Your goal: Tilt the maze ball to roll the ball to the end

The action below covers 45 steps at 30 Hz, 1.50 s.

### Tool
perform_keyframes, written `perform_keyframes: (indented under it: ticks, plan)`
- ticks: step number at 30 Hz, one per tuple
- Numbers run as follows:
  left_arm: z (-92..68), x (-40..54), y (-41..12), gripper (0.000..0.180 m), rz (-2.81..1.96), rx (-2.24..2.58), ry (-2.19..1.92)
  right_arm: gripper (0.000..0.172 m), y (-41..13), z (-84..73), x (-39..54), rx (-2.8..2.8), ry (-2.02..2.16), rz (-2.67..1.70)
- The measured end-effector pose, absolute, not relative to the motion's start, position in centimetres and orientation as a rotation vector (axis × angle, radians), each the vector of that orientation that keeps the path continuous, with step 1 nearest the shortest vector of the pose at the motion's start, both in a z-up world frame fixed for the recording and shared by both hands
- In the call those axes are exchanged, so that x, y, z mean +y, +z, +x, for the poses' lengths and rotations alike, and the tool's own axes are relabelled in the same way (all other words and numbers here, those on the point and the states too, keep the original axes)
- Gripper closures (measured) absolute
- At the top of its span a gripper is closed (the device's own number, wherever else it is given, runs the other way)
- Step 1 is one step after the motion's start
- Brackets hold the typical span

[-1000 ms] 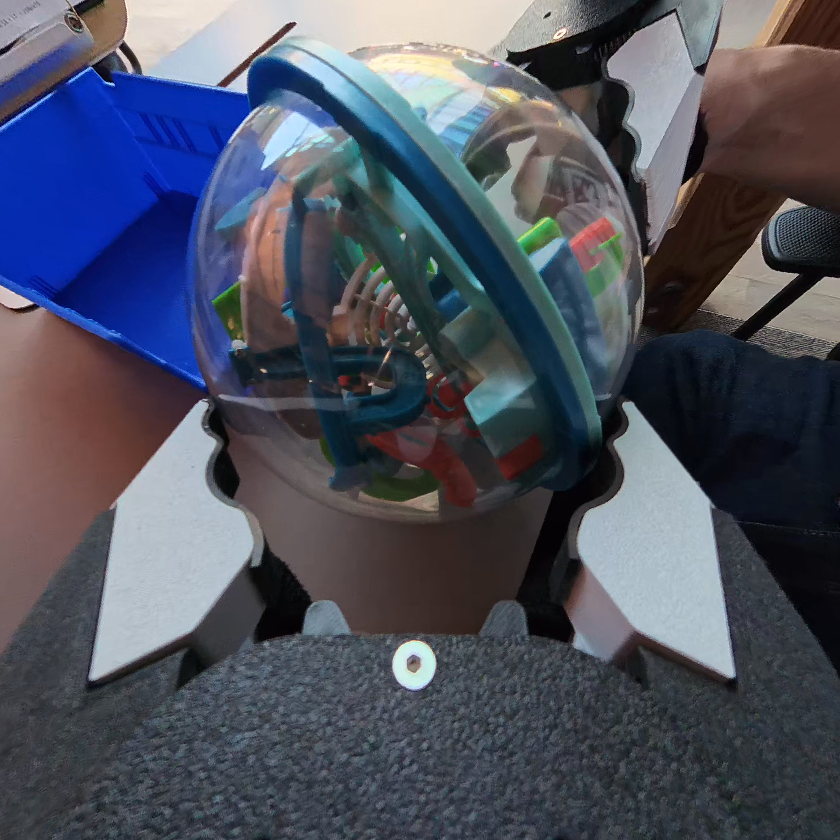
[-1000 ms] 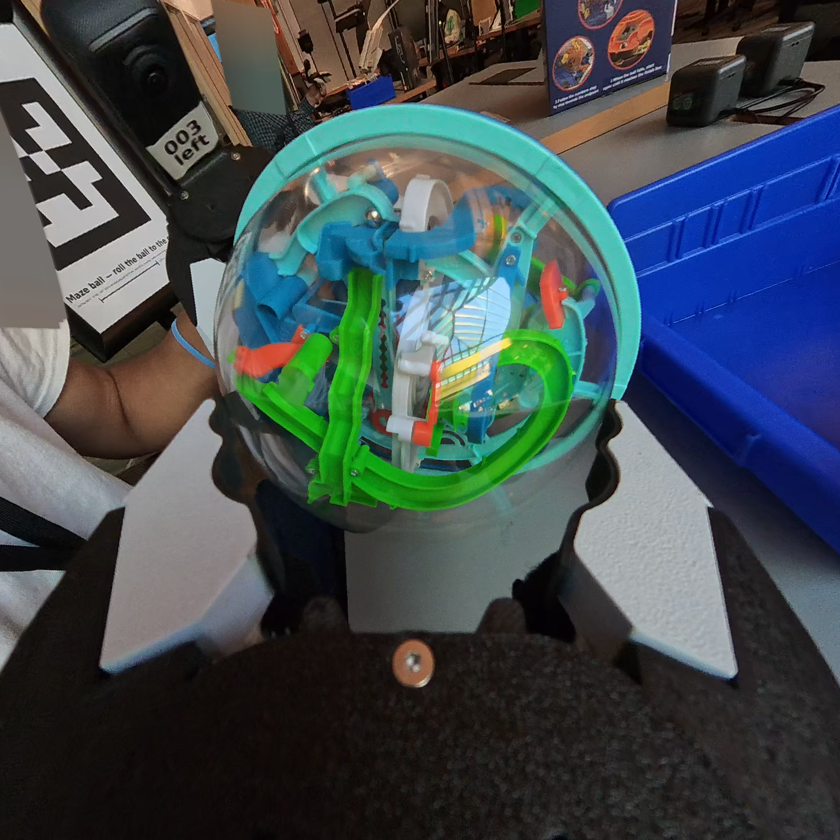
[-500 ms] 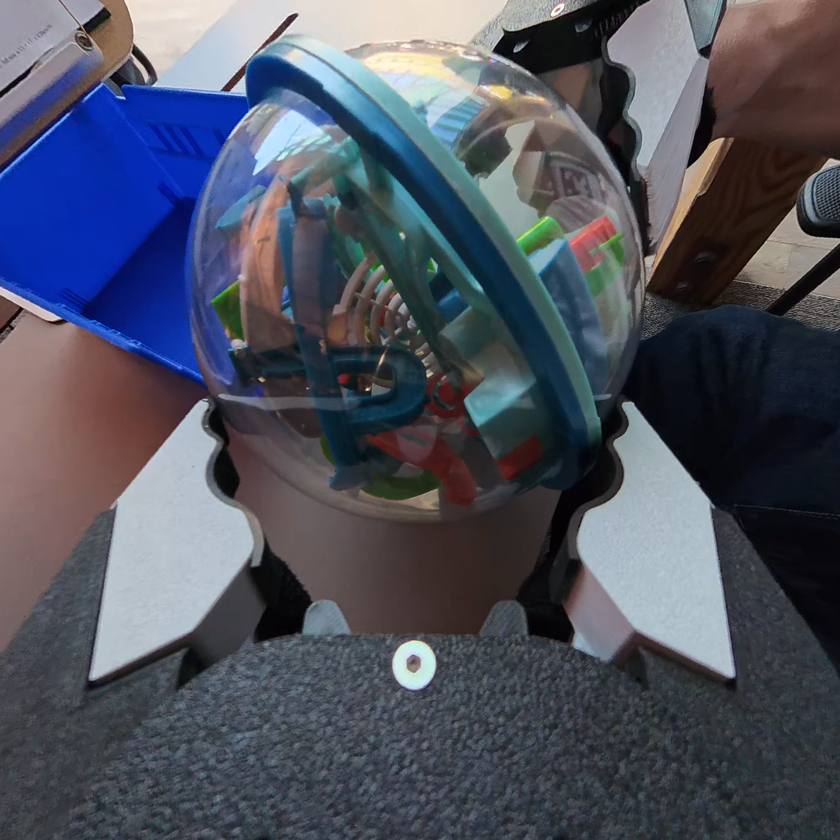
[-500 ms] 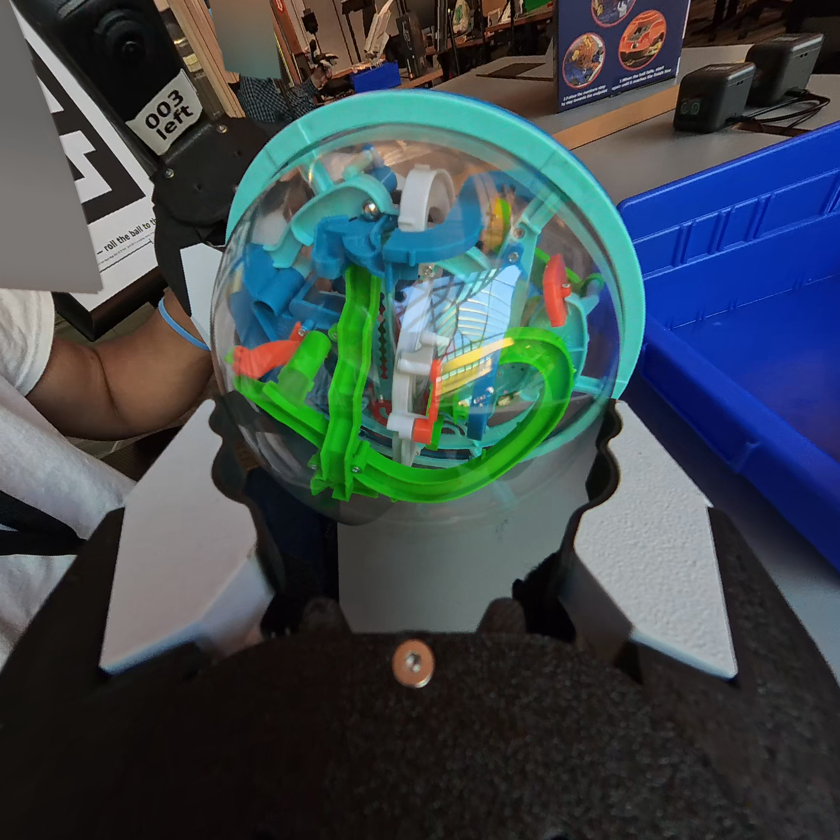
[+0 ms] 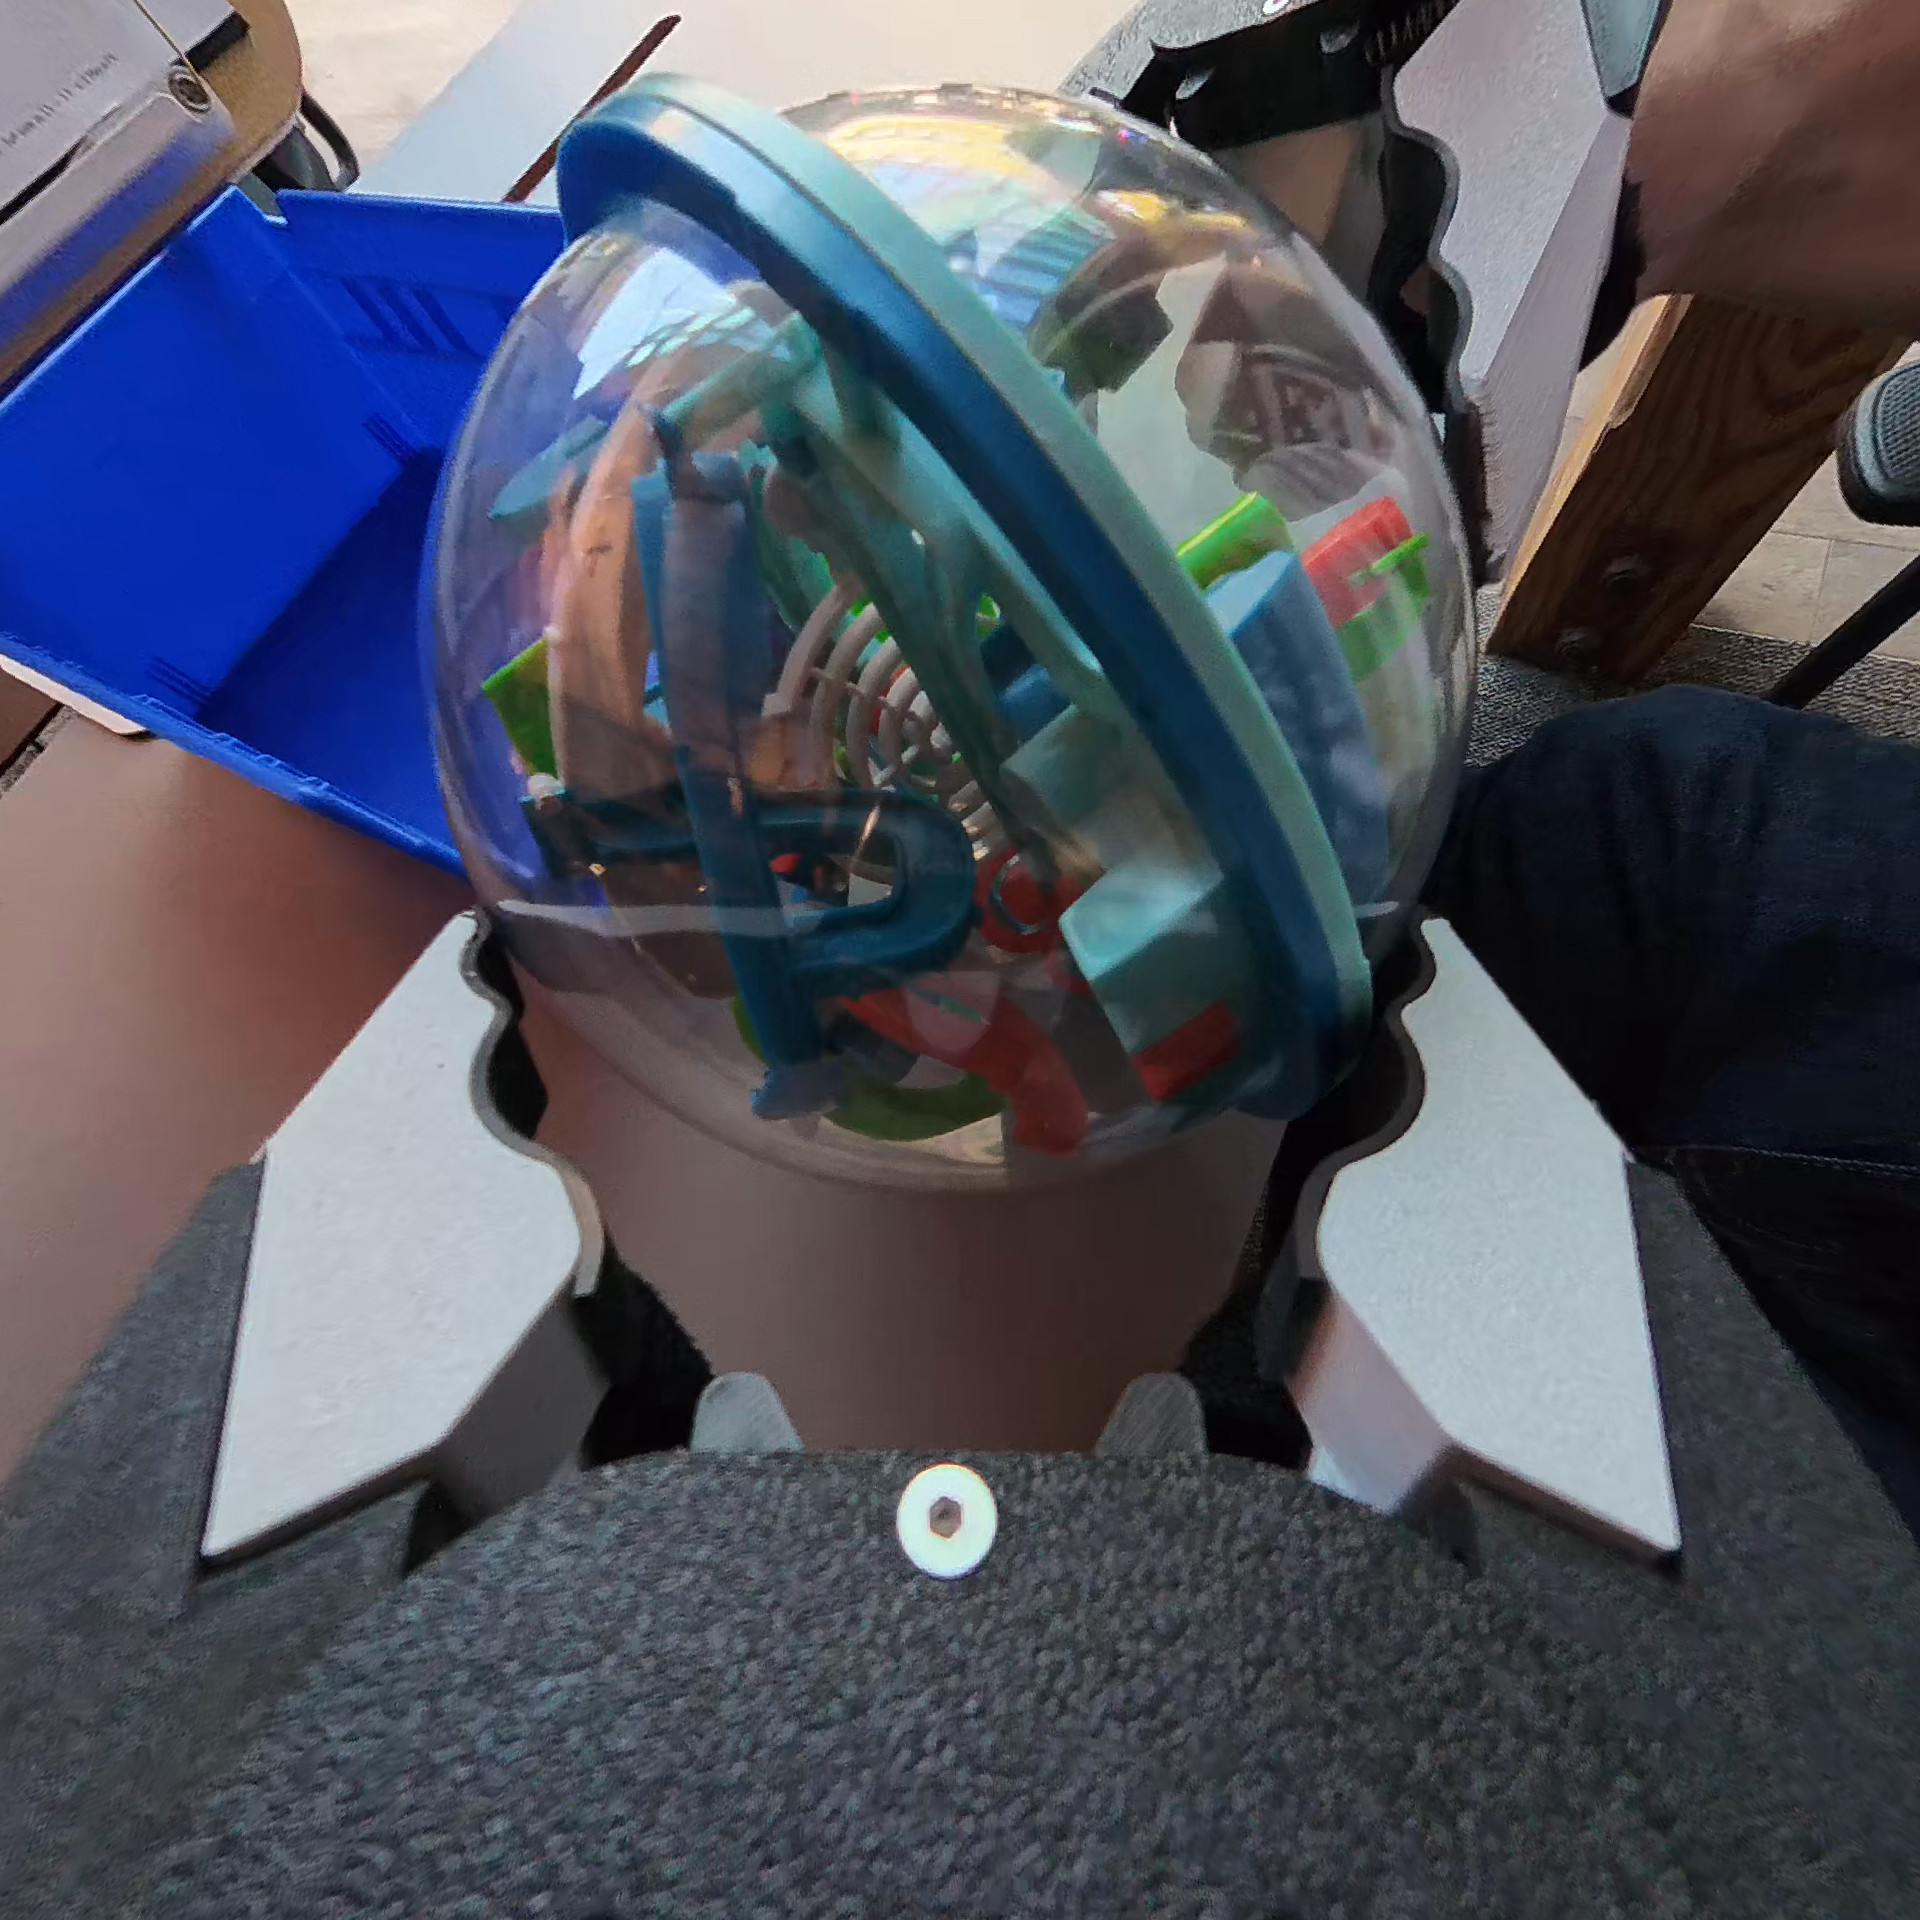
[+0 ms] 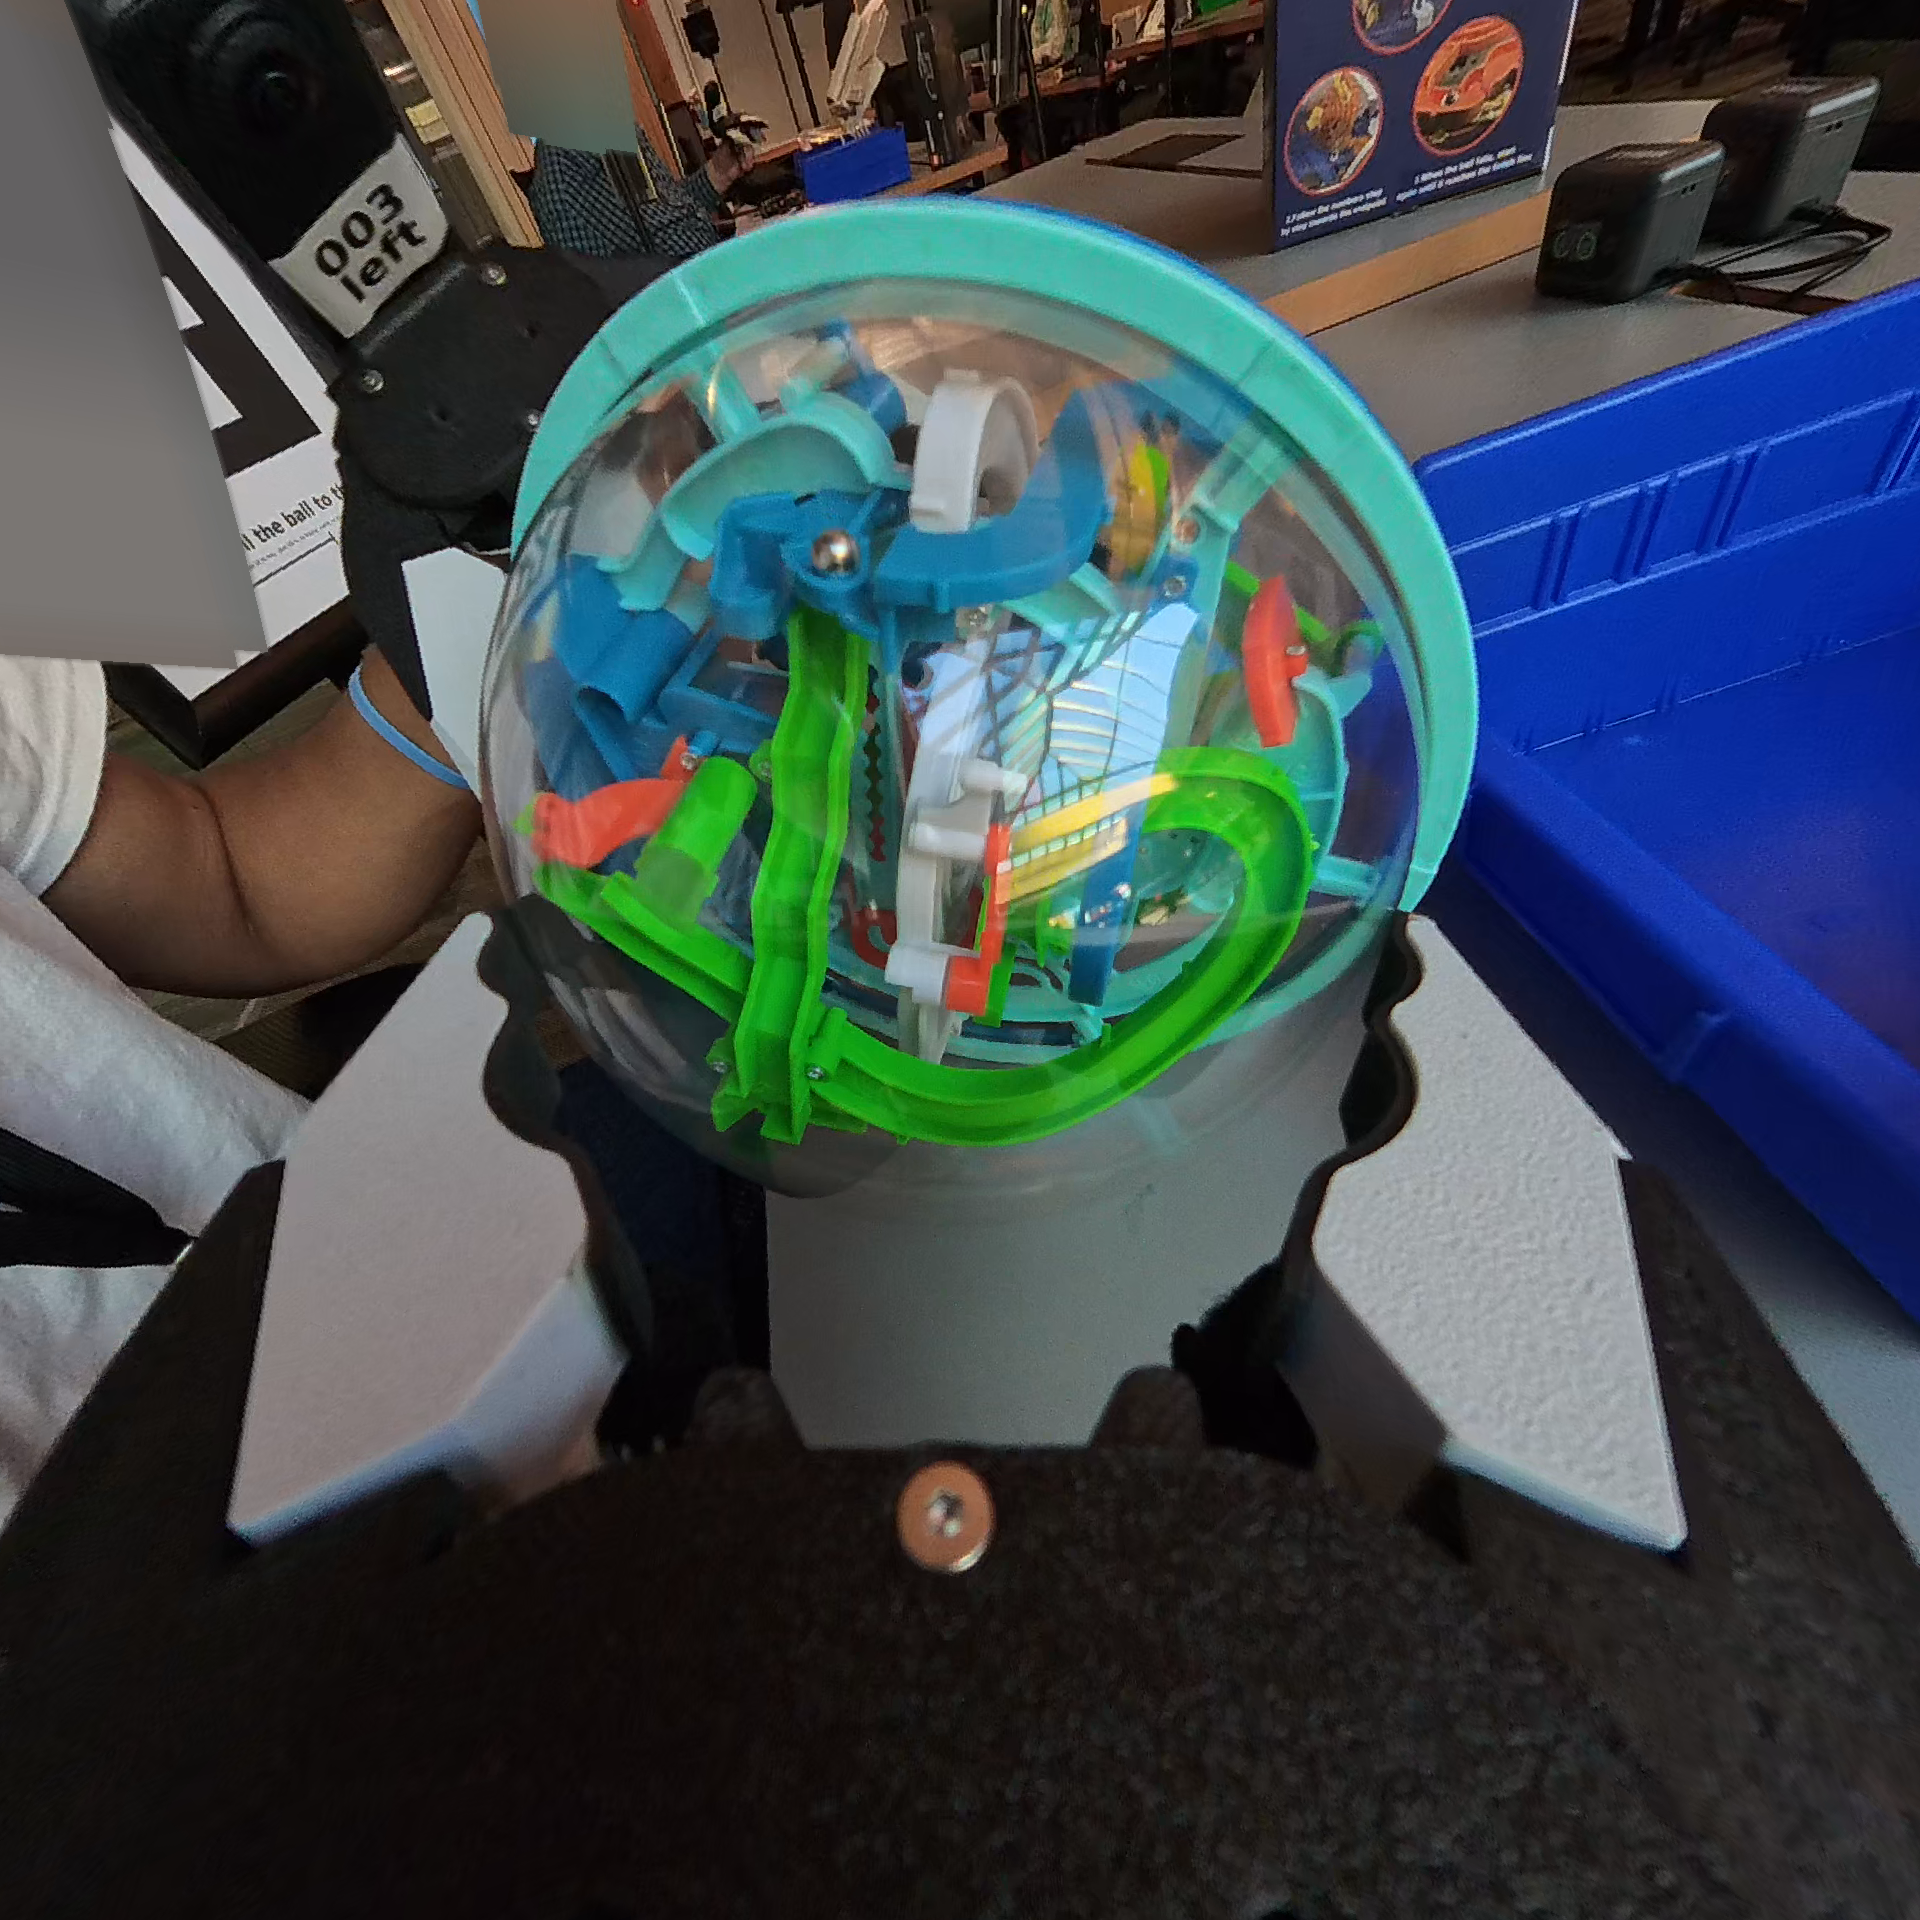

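Clear plastic makes up the shell of the maze ball (image 6: 966,665), which is carried off the table (image 6: 997,1309) between two hand-held grippers, each clamped wide on opposite sides of the sphere. The right gripper (image 6: 951,966) has its dark scalloped pads pressed on the shell at 9 and 3 o'clock of its view; the left gripper (image 5: 940,987) does likewise in its own view, one pad bearing on the teal equator ring (image 5: 1091,499) at 3 o'clock. The small steel ball (image 6: 828,551) sits in a blue track piece toward 11 o'clock of the sphere in the right wrist view, above the top of a green track (image 6: 800,831). Which way the route runs from there cannot be told. To do this step well, I judge the sphere should be tipped slowly, both grippers turning together about one shared axis so neither pad slips on the smooth shell, with a pause whenever the ball nears a track edge. A blue bin (image 6: 1704,727) lies just beside at 3 o'clock; keep the sphere clear of it.
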<state>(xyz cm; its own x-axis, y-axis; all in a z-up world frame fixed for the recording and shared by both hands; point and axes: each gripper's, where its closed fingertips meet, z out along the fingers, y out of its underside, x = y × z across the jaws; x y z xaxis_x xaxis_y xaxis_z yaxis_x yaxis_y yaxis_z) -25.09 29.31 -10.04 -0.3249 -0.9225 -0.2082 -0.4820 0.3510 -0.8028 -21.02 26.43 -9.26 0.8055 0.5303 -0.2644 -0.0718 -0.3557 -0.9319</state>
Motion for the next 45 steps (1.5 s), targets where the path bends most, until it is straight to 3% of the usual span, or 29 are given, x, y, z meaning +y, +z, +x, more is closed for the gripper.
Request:
perform_keyframes:
  ticks: [30,37,45]
  plan:
    - [-25.2,29.7,-9.8,0.021,-1.489,1.626,-1.228,0.022,-8.4,-21.6,27.4,-0.22,0.62,-1.802]
    - [-25.8,29.9,-10.2,0.022,-1.455,1.754,-1.216,0.026,-8.7,-21.7,27.0,-0.261,0.611,-1.812]
    - [-25.9,30.1,-10.4,0.022,-1.347,1.913,-1.235,0.018,-8.3,-20.7,27.3,-0.289,0.867,-1.767]
